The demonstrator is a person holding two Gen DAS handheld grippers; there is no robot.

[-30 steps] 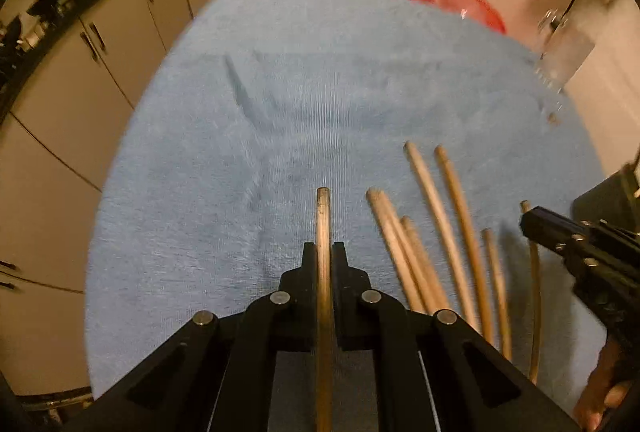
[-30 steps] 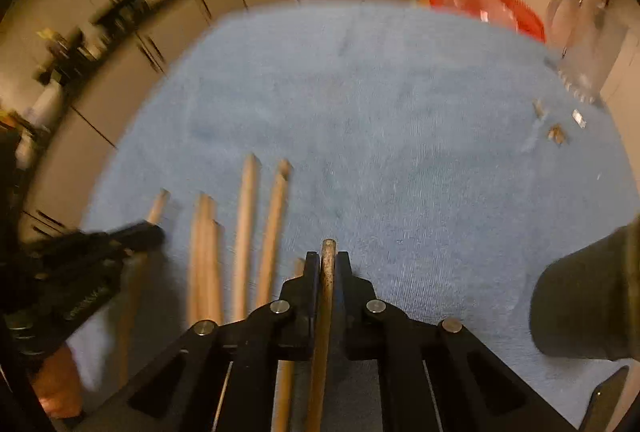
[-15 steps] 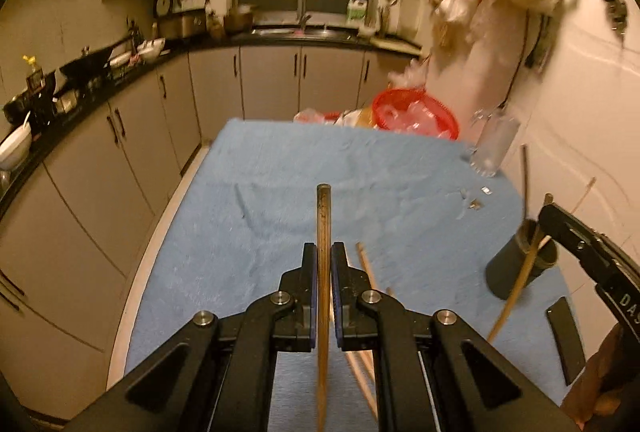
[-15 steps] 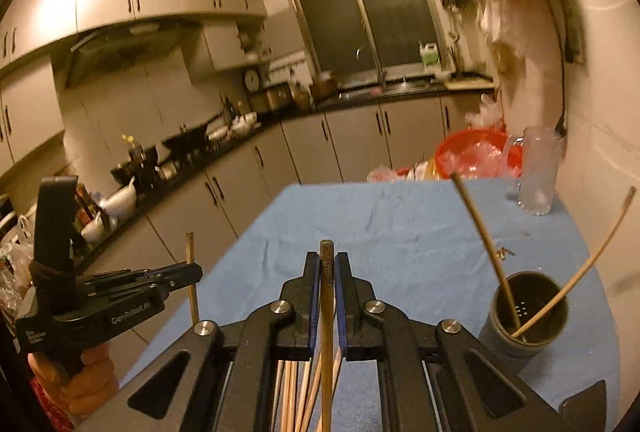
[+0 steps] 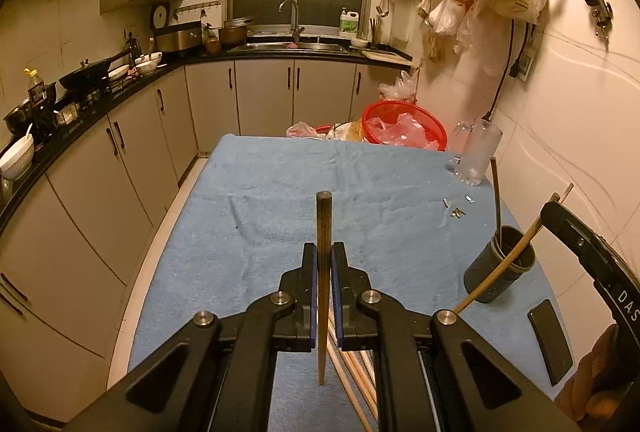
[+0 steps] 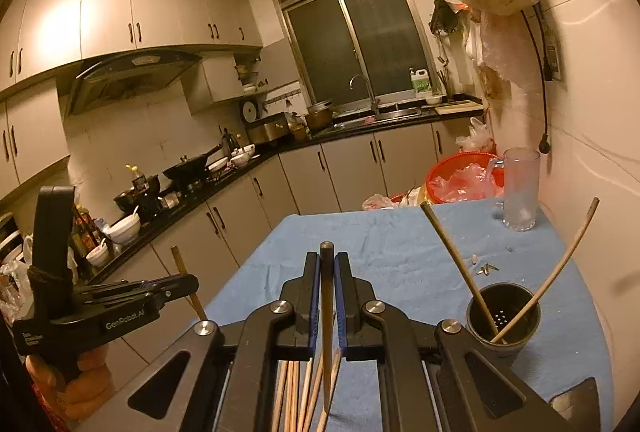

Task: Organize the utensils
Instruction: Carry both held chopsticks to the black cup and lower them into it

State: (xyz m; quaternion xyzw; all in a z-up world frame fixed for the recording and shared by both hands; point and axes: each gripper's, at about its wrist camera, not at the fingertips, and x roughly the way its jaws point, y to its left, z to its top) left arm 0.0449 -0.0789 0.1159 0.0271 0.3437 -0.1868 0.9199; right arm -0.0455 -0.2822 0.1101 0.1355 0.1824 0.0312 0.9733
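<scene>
My left gripper (image 5: 324,250) is shut on a wooden chopstick (image 5: 323,220) that stands upright between its pads, raised above the blue cloth (image 5: 280,200). My right gripper (image 6: 327,260) is shut on a darker chopstick (image 6: 327,296), also lifted. Each gripper shows in the other's view: the right gripper (image 5: 560,216) at the right edge, the left gripper (image 6: 188,284) at the left. A dark round holder (image 6: 503,316) stands on the cloth at the right with two chopsticks leaning in it. Several loose chopsticks (image 6: 296,392) lie on the cloth under the grippers.
A frosted glass mug (image 5: 476,152) and a red basket (image 5: 404,124) with plastic bags stand at the table's far right. Small scraps (image 5: 456,210) lie near the holder (image 5: 500,264). A flat black object (image 5: 550,340) lies near the right edge. Cabinets line the left.
Both grippers rose off the cloth and tilted upward, each carrying its chopstick. The views went from the cloth close up to the whole kitchen, with the holder now in sight.
</scene>
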